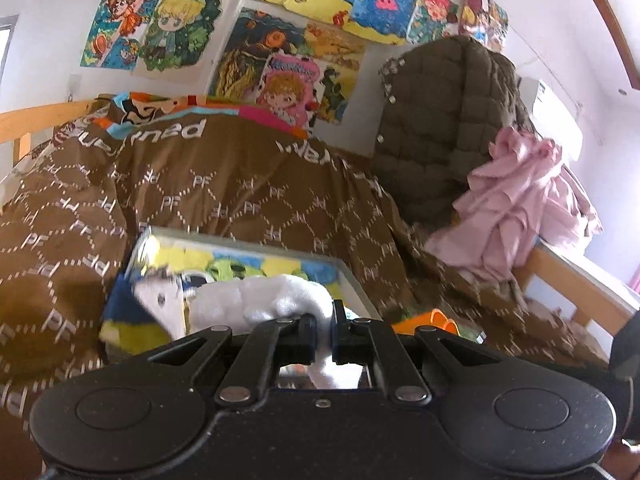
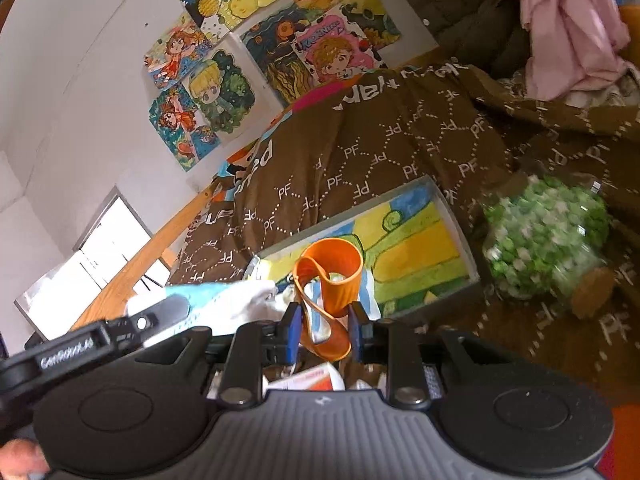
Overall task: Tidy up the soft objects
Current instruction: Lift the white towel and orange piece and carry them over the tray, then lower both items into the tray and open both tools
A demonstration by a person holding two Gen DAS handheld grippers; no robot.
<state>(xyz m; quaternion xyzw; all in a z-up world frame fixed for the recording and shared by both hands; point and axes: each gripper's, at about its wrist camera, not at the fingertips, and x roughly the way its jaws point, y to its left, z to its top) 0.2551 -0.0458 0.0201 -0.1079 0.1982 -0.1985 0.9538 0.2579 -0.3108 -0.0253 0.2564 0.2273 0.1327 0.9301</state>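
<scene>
In the left wrist view my left gripper (image 1: 325, 330) is shut on a fluffy white sock-like cloth (image 1: 260, 304), which bulges out to the left of the fingers. Just beyond it a shallow grey tray (image 1: 356, 280) with a colourful painted bottom lies on the bed. In the right wrist view my right gripper (image 2: 325, 332) is shut on a soft orange cup (image 2: 332, 276). Its blue pads (image 2: 294, 330) squash the cup's lower part into a fold. The cup hangs over the near end of the tray (image 2: 444, 204). The white cloth (image 2: 228, 300) shows to its left.
A brown patterned duvet (image 1: 248, 200) covers the bed. A glass jar of green and white beads (image 2: 548, 236) with a cork lies to the right of the tray. An olive quilted jacket (image 1: 440, 128) and pink cloth (image 1: 516, 200) pile up at the right. Wooden bed rails (image 1: 36, 120) border the bed.
</scene>
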